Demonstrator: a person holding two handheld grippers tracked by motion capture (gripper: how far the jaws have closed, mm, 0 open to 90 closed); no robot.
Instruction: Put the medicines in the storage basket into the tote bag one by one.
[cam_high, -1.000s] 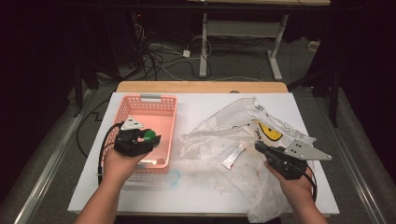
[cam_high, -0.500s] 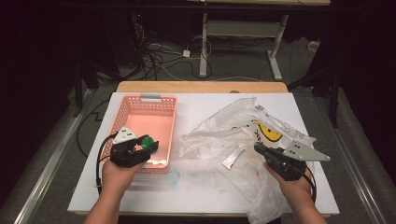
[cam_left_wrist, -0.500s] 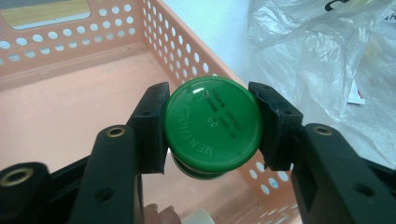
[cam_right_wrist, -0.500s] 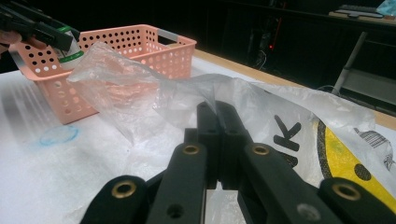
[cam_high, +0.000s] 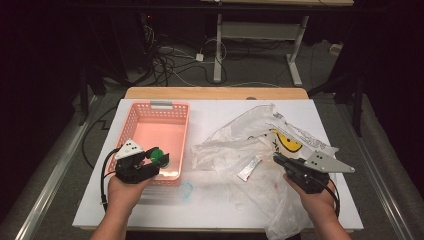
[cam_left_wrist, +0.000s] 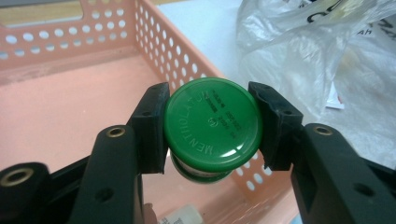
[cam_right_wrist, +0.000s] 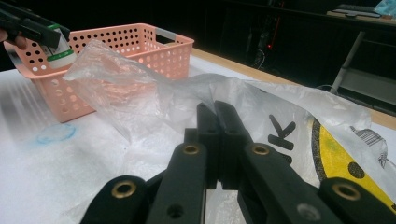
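A jar with a round green lid (cam_left_wrist: 212, 123) sits between the pads of my left gripper (cam_left_wrist: 212, 154), which is shut on it. In the high view that jar (cam_high: 159, 157) hangs over the near right corner of the pink perforated basket (cam_high: 155, 106). My right gripper (cam_high: 277, 159) is shut, its jaws pressed together (cam_right_wrist: 217, 112), just above crumpled clear plastic bags (cam_high: 235, 145). From the right gripper view the jar (cam_right_wrist: 58, 51) shows at the far left, above the basket (cam_right_wrist: 116, 37).
A clear bag printed with a yellow face and black letters (cam_high: 287, 142) lies at the right. A small white sachet (cam_high: 248, 168) rests under the plastic. A faint blue ring (cam_high: 185, 190) marks the white table near the basket. A small white item (cam_left_wrist: 182, 215) lies low in the basket.
My left hand has drawn back a little toward the table's near edge with the green-lidded jar still held. The right hand has kept still.
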